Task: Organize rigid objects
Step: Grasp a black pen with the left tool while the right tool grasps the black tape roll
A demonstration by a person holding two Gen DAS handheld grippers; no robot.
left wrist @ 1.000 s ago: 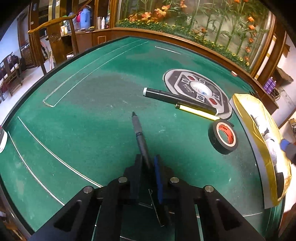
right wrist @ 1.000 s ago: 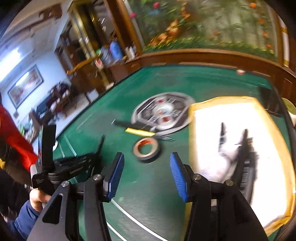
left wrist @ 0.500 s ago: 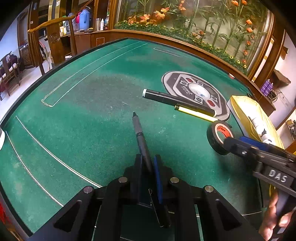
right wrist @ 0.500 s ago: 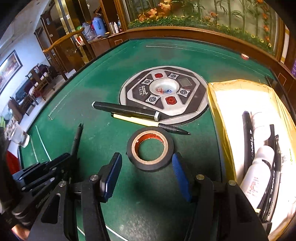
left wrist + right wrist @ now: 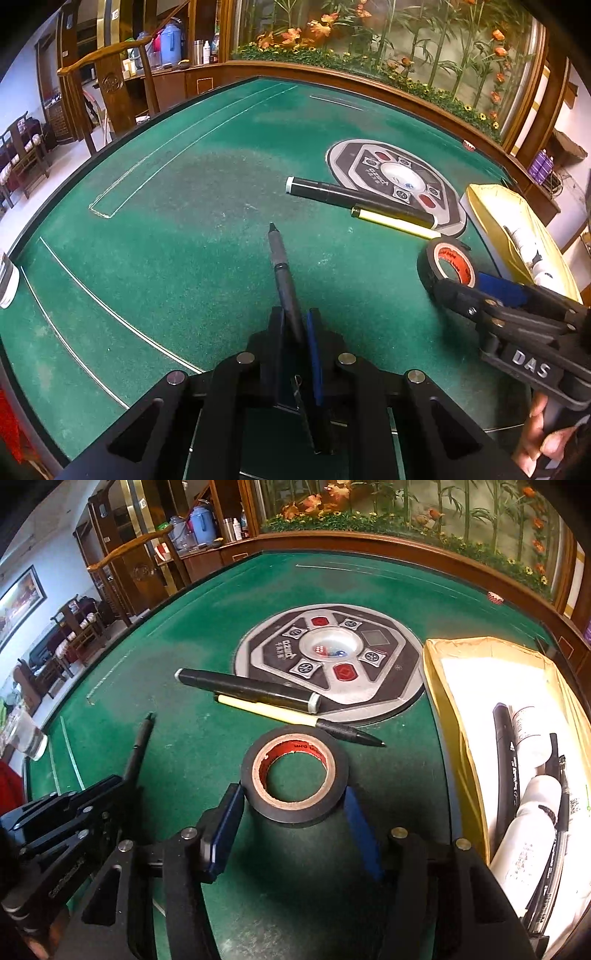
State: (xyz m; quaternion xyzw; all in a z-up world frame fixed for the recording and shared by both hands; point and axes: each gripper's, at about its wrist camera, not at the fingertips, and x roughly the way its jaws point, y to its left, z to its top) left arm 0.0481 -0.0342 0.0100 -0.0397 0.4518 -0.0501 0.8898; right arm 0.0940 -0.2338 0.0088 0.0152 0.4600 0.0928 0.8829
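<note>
On green counter, R gripper is straddling the black tape roll, w/ jaws spread wide, pads just beside its rim; can't tell if touching. L gripper is clamping a dark pen, tip pointing away. Black marker & yellow pen are lying beside the round panel; gold tray is sitting at right.

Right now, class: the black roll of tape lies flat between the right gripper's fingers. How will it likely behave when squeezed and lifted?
The tape roll looks like a stiff ring on a card core, so it should hold shape under the right gripper. Its curved outer face gives the flat pads little contact, so it may pivot or slip. If dropped on edge, it would probably roll across the green table.
</note>
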